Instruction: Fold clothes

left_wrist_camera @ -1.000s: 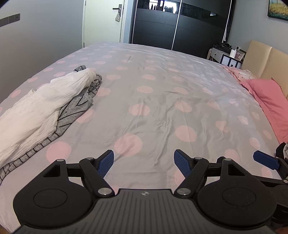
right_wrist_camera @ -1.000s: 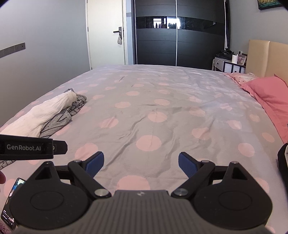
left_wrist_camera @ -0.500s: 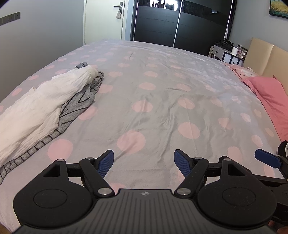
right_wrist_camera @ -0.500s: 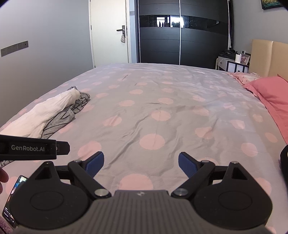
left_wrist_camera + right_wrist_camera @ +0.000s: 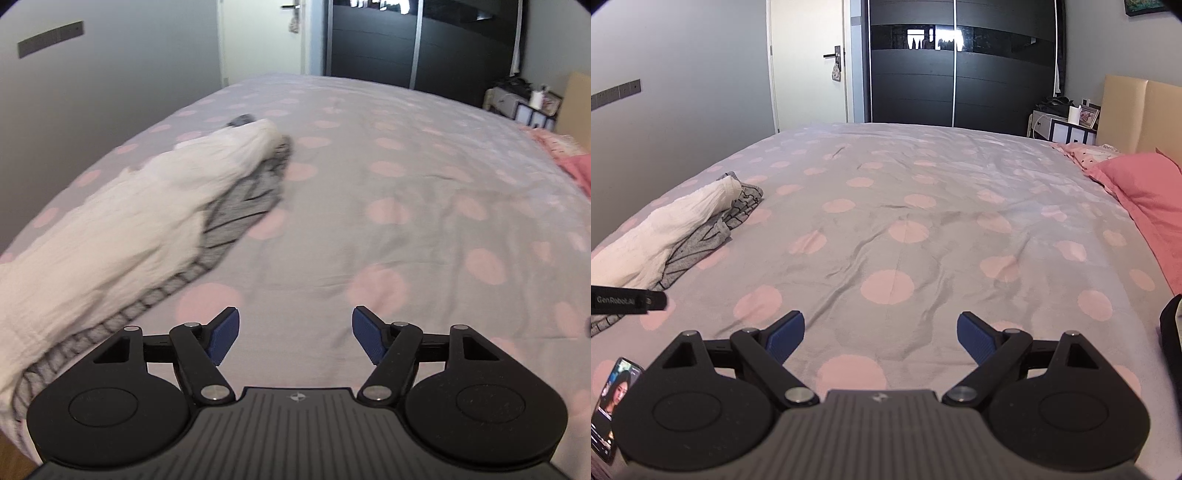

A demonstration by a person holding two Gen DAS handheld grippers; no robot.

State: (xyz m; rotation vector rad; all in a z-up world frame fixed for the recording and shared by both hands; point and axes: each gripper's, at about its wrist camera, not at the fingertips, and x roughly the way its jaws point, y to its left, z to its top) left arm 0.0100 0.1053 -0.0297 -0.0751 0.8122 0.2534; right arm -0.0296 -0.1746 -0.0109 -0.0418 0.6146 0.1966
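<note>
Both pairs of jaws stand wide apart with nothing in them. On the left gripper [image 5: 295, 339] the blue pads [image 5: 222, 341] are closing a little, and only the bed cover shows in the gap. The right gripper [image 5: 881, 338] has its blue pads spread too, over a pink dot on the cover.

Just past the left gripper, on its left side, lies the pile of clothes. A white crinkly cloth [image 5: 122, 236] is on top. Under it is a grey striped cloth [image 5: 240, 206], and its edge sticks out on the right side of the white one. The left view is a bit blurry. From the right gripper the same pile sits far to the left, the white cloth [image 5: 665, 236] over the grey one [image 5: 713, 236].

The clothes lie on a big bed with a grey cover with pink dots [image 5: 923, 221]. Pink pillows [image 5: 1145, 192] are on the right side. A phone [image 5: 613, 402] with a lit screen shows low in the left corner of the right view. Behind the bed are a dark wardrobe [image 5: 960, 62] and a pale door [image 5: 809, 66].
</note>
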